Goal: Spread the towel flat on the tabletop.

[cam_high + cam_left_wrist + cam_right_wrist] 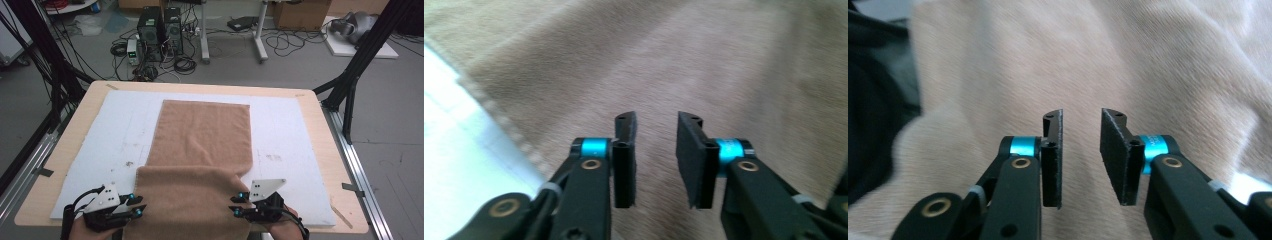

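A tan towel (200,135) lies lengthwise on the white mat (290,130). Its near part is raised in a fold that hangs over the front edge. My left gripper (136,205) sits at the fold's left edge, pointing right at the cloth. My right gripper (235,205) sits at the fold's right edge, pointing left. In the left gripper view the gripper (655,135) stands open just over the towel (674,60), with nothing between the pads. The right gripper view shows the same: the gripper (1080,135) is open over rumpled towel (1073,60), and no cloth is pinched.
The mat covers most of a wooden table (325,135). Black frame posts (360,65) rise at the table's right and left sides. Computer towers (160,32) and cables sit on the floor beyond the far edge. A dark shape (873,110) lies left of the towel.
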Demonstrator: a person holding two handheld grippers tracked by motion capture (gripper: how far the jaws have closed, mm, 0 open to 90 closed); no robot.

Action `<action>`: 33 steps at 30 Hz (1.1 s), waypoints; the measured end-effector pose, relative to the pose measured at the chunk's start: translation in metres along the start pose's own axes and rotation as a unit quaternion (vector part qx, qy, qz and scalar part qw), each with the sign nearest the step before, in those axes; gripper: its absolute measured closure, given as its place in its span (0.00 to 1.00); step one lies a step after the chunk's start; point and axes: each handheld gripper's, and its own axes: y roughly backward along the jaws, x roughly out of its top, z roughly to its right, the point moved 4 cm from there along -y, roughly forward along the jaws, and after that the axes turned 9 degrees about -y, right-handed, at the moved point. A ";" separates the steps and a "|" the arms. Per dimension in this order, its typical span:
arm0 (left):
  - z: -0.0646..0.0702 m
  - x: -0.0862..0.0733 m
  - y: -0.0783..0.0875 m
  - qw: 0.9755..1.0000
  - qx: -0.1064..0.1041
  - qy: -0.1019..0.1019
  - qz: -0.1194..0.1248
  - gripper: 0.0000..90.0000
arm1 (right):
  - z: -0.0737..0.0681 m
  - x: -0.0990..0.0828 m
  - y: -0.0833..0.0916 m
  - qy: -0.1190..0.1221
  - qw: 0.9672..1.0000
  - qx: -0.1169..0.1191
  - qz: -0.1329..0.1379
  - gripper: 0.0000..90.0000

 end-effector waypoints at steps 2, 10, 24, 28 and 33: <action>-0.007 -0.004 -0.010 1.000 0.003 0.007 -0.013 0.72 | 0.008 -0.004 -0.006 -0.004 1.000 -0.009 -0.020 0.75; -0.008 -0.010 -0.020 1.000 -0.005 0.005 -0.018 0.95 | 0.011 -0.016 -0.022 -0.012 0.999 0.006 -0.031 0.97; -0.014 0.007 -0.006 1.000 0.008 0.019 0.019 0.72 | 0.025 -0.009 0.011 -0.032 0.999 -0.039 0.013 0.85; -0.032 0.009 -0.022 0.999 0.018 0.028 0.011 0.72 | 0.044 -0.014 0.001 -0.046 0.998 -0.051 0.002 0.86; -0.040 0.003 -0.042 0.999 0.012 0.035 -0.032 0.72 | 0.052 -0.015 -0.015 -0.052 0.998 -0.041 -0.012 0.88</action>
